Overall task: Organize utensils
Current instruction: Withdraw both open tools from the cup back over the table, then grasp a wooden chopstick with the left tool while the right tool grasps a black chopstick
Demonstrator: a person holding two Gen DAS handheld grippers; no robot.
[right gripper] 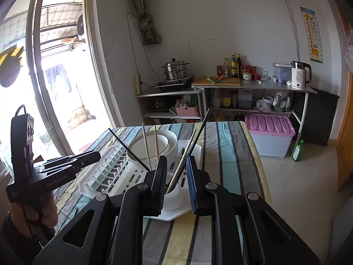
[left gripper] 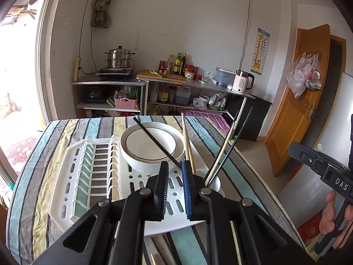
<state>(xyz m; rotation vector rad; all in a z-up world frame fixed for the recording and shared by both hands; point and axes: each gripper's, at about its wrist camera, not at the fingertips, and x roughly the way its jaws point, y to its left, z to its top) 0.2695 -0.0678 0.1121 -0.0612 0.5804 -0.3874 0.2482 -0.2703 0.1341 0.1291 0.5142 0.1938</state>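
Nearby, bowl (left gripper: 152, 148) beside chopstick cup (left gripper: 215, 182).

A white dish rack (left gripper: 66, 176) and black-ringed white bowl (left gripper: 152, 148) sit on a blue, grey and yellow striped tablecloth (right gripper: 229, 145).

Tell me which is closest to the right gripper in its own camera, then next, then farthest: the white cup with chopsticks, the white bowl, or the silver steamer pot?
From the right gripper:
1. White cup, right between its fingers, on the drying rack.
2. White bowl, just behind, slightly left.
3. Steamer pot, far across the room on the counter.
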